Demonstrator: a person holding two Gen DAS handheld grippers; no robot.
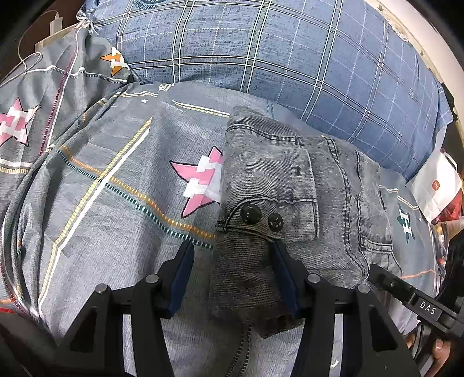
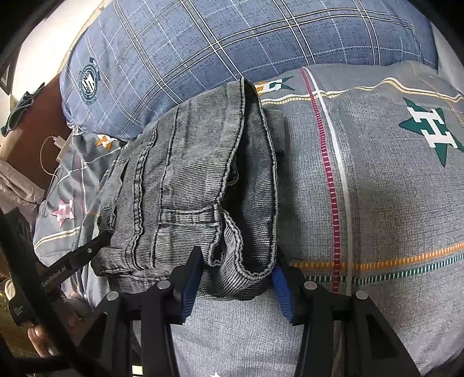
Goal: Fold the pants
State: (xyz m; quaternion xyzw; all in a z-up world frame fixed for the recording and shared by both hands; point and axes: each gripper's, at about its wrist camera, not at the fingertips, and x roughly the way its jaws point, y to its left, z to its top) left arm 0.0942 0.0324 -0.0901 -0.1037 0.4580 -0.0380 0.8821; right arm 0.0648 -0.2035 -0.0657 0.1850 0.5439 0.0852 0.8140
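The grey denim pants [image 1: 290, 203] lie folded in a compact bundle on the bed, with two dark buttons facing the left wrist view. My left gripper [image 1: 232, 252] is open, its jaws wide apart, with a fold of the pants lying between them. In the right wrist view the pants [image 2: 197, 179] show stacked hems and seams. My right gripper [image 2: 235, 261] is open, its blue pads on either side of the bundle's near edge. The left gripper's arm [image 2: 72, 258] shows at the bundle's left side.
The grey bedcover [image 1: 116, 203] with pink, green and orange stars spreads under everything. A blue plaid pillow [image 1: 261, 52] lies right behind the pants. A white charger and cable [image 1: 55, 23] sit far left. A white bag [image 1: 438, 182] is at the right edge.
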